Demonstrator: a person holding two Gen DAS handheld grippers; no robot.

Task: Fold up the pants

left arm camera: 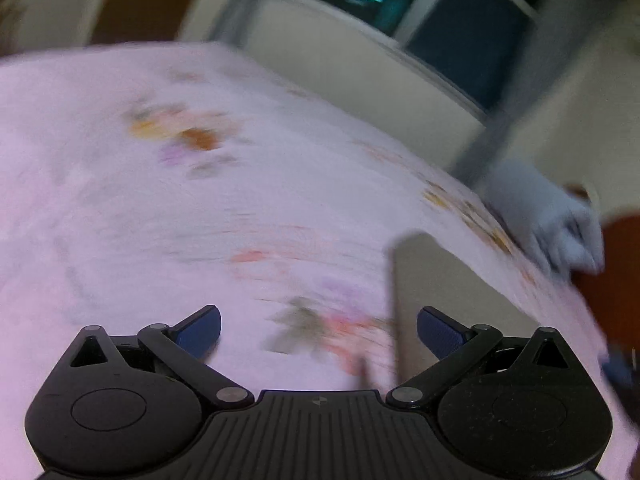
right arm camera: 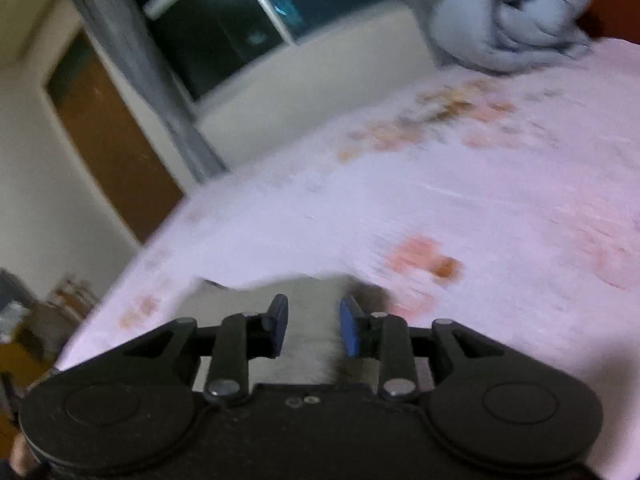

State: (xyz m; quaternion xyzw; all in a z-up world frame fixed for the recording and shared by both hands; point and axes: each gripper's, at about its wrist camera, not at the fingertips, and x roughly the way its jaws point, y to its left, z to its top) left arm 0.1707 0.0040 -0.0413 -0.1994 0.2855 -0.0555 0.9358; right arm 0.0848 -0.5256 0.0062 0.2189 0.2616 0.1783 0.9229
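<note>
Left gripper (left arm camera: 319, 330) spread wide, right gripper (right arm camera: 313, 324) parted — smooth beige pants (left arm camera: 440, 280), floral sheet (left arm camera: 200, 208).

My left claw (left arm camera: 319, 330) and right claw (right arm camera: 313, 326) are black plastic, with silver screws and blue finger pads (left arm camera: 202, 332).

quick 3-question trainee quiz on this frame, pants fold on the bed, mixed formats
1. True or false: the left gripper is shut on the pants.
2. In the right wrist view, the pale blue blanket lies: A) bundled at the far side of the bed sheet; B) spread flat under the right gripper; C) on the floor.
3. Fill in: the fabric between the right gripper's fingers is ____ in colour.

Key:
1. False. Its jaws stand wide apart with nothing between them.
2. A.
3. Beige. Blur hides whether the jaws pinch it.
</note>
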